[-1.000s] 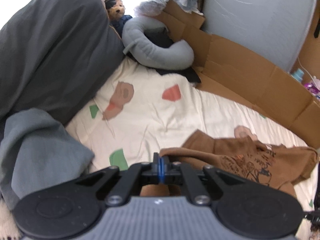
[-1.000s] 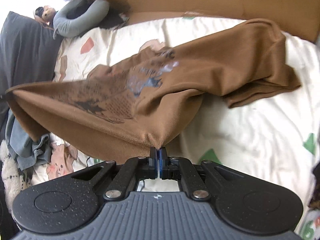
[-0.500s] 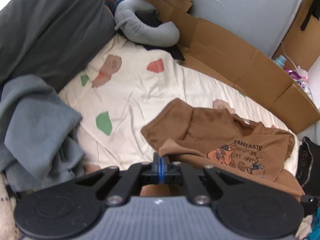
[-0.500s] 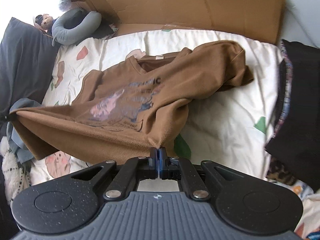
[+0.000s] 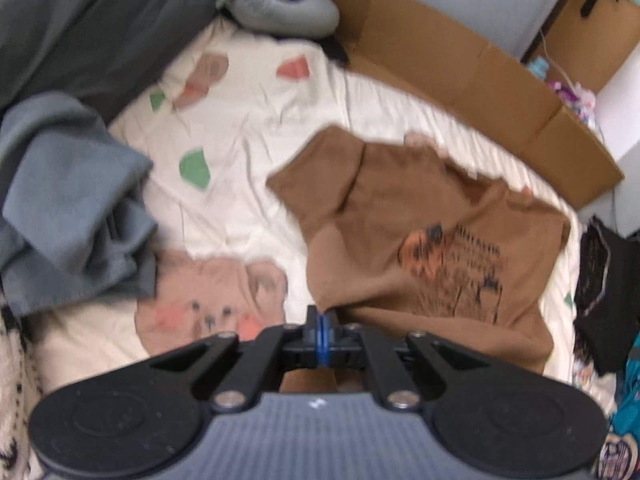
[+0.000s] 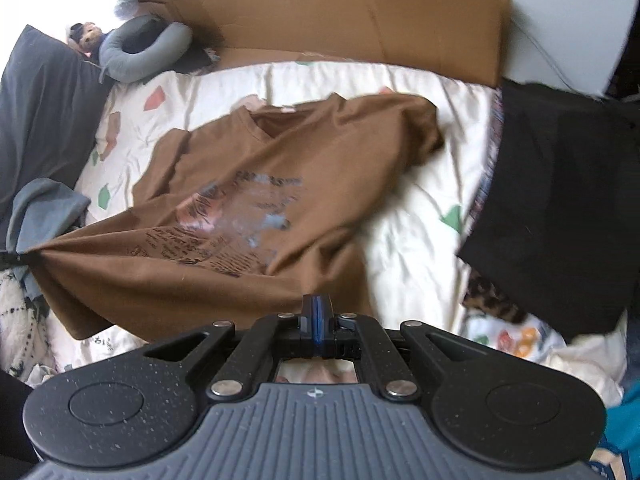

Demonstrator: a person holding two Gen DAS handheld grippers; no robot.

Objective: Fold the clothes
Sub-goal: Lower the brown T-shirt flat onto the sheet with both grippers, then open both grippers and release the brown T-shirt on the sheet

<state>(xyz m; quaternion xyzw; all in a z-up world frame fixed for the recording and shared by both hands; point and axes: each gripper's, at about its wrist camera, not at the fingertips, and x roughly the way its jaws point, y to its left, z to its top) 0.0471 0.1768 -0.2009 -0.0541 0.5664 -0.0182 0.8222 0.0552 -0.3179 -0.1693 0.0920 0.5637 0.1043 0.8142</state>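
Observation:
A brown T-shirt (image 5: pixel 400 216) with a dark and orange print lies face up on the cream bed sheet (image 5: pixel 240 120), collar toward the cardboard. Its near hem is lifted and stretched between my two grippers. My left gripper (image 5: pixel 322 314) is shut on one hem corner, and the cloth rises to its tips. In the right wrist view the T-shirt (image 6: pixel 304 152) spreads from the collar down to my right gripper (image 6: pixel 316 304), which is shut on the other end of the hem. The far hem corner is drawn to a point at the left edge of that view.
A grey garment (image 5: pixel 68 208) is heaped left of the shirt, under a dark grey pillow (image 5: pixel 92 20). A grey neck pillow (image 5: pixel 280 4) and a cardboard wall (image 5: pixel 460 76) line the far side. A black garment (image 6: pixel 560 200) lies to the right of the shirt.
Both grippers have drawn back toward the near side of the bed with the hem. The shirt has been pulled out flatter, and its collar and both sleeves now show.

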